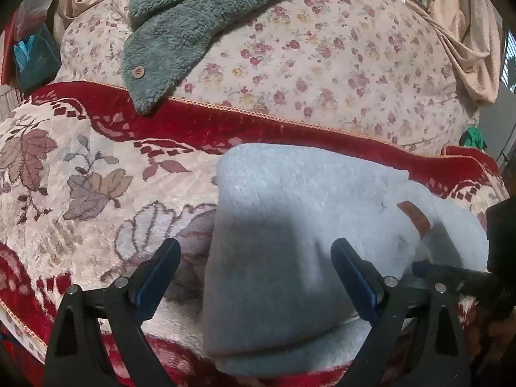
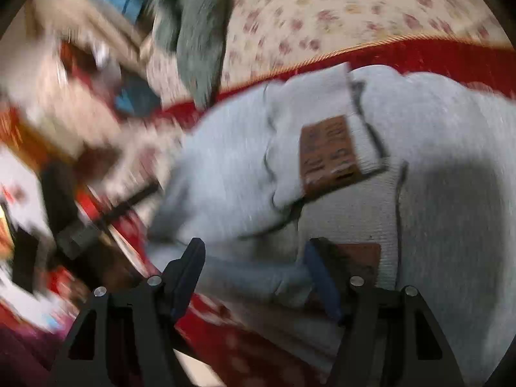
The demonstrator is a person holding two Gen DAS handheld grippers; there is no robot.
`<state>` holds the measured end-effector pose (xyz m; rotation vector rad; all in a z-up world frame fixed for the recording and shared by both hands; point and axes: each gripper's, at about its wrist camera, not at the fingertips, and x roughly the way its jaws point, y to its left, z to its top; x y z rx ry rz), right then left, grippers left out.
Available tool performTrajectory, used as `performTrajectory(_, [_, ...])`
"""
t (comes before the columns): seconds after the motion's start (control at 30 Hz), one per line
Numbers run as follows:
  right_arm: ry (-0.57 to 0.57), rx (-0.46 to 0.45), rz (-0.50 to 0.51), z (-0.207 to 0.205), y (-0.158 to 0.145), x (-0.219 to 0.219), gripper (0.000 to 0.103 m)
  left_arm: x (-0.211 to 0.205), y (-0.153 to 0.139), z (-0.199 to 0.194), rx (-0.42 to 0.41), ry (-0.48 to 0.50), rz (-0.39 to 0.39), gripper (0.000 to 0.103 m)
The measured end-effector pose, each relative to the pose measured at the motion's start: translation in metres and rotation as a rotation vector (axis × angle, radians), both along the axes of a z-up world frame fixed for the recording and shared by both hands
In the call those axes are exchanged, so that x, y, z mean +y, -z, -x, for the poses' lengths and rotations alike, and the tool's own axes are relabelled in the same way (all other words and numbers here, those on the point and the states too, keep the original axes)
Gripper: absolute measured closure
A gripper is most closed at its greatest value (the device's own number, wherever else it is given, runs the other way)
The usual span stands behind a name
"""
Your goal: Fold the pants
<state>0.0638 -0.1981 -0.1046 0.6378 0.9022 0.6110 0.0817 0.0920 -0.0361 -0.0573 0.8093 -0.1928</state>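
Observation:
The light grey fleece pants (image 1: 290, 225) lie folded into a thick bundle on a red and cream floral blanket (image 1: 80, 177). My left gripper (image 1: 254, 258) is open, its jaws wide apart over the bundle's near left edge, holding nothing. In the blurred right wrist view the pants (image 2: 419, 161) fill the right side, with a brown leather label (image 2: 329, 154) on the waistband. My right gripper (image 2: 254, 258) is open just above the bundle's near edge, with grey cloth between the blue pads (image 2: 319, 277); the grip is not closed. The right gripper's arm shows in the left wrist view (image 1: 451, 274).
A teal fleece garment with a button (image 1: 167, 48) lies on a flowered duvet (image 1: 322, 64) behind the blanket. Beige curtains (image 1: 464, 48) hang at the back right. Clutter and a blue bag (image 1: 32, 54) sit at the far left.

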Motion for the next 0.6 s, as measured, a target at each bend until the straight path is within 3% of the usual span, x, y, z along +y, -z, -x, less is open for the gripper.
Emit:
performTrajectory(0.1, [0.075, 0.031, 0.042, -0.017, 0.001, -0.001, 0.032, 0.006, -0.002, -0.002, 0.003, -0.017, 0.037, 0.009])
performTrajectory(0.23, [0.107, 0.031, -0.057, -0.035, 0.012, -0.001, 0.033, 0.009, -0.002, -0.002, 0.008, -0.027, 0.045, 0.009])
performTrajectory(0.27, [0.129, 0.014, -0.096, -0.035, 0.014, -0.004, 0.042, 0.009, -0.002, -0.002, 0.008, -0.026, 0.04, 0.009])
performTrajectory(0.3, [0.15, 0.003, -0.122, -0.033, 0.015, -0.009, 0.068, 0.008, -0.002, -0.001, 0.007, -0.024, 0.036, 0.009])
performTrajectory(0.33, [0.162, -0.002, -0.147, -0.031, 0.014, -0.014, 0.08, 0.009, -0.004, -0.001, 0.002, -0.023, 0.031, 0.009])
performTrajectory(0.4, [0.166, -0.044, -0.195, -0.015, 0.005, -0.024, 0.087, 0.01, -0.007, -0.001, -0.007, -0.023, 0.029, 0.009])
performTrajectory(0.5, [0.117, -0.124, -0.145, 0.005, -0.021, -0.019, 0.09, 0.015, -0.013, -0.002, -0.022, -0.038, 0.046, 0.009])
performTrajectory(0.6, [0.075, -0.146, -0.134, 0.011, -0.035, -0.011, 0.091, 0.019, -0.015, -0.006, -0.012, -0.054, 0.074, 0.009])
